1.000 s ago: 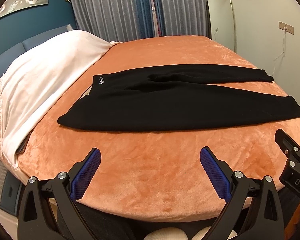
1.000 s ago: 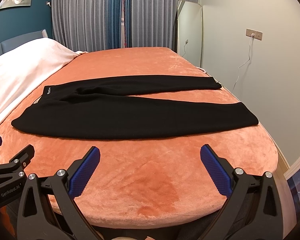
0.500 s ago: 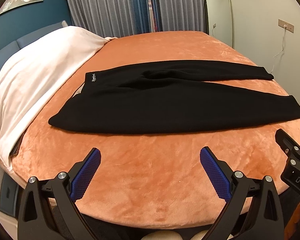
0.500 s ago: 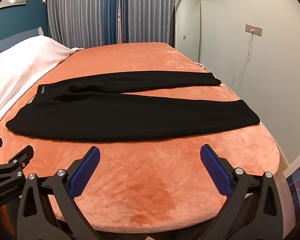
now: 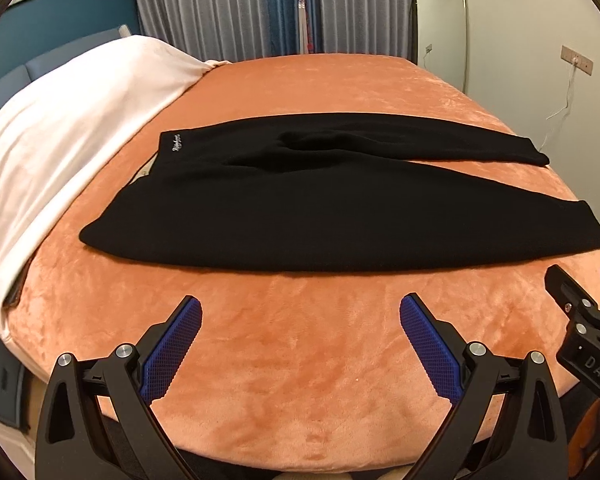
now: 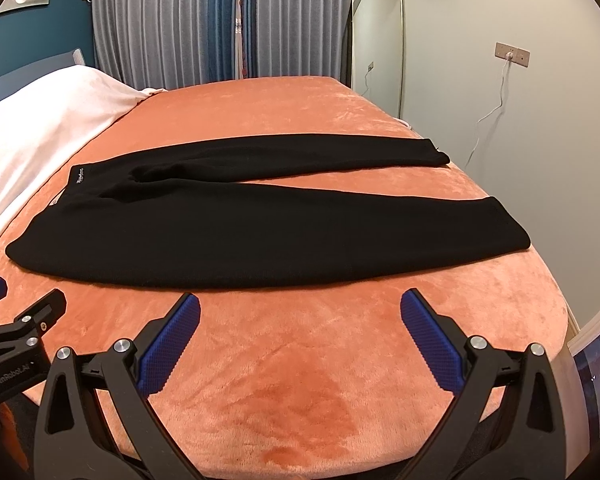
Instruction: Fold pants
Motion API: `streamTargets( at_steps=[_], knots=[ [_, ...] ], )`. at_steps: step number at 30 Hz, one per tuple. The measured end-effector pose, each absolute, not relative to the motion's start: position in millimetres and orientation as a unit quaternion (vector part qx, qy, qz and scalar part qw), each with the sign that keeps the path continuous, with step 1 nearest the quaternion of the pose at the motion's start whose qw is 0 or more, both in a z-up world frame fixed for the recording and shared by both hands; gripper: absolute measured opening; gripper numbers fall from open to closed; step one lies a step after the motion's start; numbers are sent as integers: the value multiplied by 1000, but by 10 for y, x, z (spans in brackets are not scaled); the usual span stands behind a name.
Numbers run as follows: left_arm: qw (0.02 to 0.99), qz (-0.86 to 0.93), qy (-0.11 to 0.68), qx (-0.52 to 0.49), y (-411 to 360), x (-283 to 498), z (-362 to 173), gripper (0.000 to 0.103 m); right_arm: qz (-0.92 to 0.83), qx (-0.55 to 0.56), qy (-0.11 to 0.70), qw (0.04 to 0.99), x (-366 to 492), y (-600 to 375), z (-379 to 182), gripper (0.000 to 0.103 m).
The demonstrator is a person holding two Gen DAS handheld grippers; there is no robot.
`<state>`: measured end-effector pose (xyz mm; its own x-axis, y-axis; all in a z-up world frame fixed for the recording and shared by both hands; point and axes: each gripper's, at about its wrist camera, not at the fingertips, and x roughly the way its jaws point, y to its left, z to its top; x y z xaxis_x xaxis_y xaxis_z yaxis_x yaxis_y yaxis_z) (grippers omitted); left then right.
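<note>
Left wrist view first, sweeping from the left: a white blanket is heaped over the pillow end of the bed, and beside it the orange plush bedspread runs out to the right-hand edge. Black pants lie flat across the middle of that bedspread, waistband with a small white logo toward the white blanket, both legs stretched to the right and parted in a narrow V. Nearer, over bare orange plush short of the pants, the left gripper hangs with its blue-padded fingers spread wide, pinching nothing. At the far right edge a bit of the other tool pokes in. From the right wrist camera the right gripper is likewise splayed and empty, just short of the near leg's lower edge, with a tall mirror leaning on the wall behind.
</note>
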<state>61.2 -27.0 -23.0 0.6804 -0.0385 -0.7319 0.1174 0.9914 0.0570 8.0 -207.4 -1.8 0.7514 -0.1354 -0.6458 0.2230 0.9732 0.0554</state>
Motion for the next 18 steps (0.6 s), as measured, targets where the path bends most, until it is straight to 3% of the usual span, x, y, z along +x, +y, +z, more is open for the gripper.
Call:
streamTargets(
  at_steps=[14,18],
  knots=[
    [933,-35,355,42,-387,867,-262,96,-103,78,359,924,478,-2326,-200,98],
    [925,-39,375,42,-450,998,-293,97,-104,80,365,922,591,-2399,-268,98]
  ],
)
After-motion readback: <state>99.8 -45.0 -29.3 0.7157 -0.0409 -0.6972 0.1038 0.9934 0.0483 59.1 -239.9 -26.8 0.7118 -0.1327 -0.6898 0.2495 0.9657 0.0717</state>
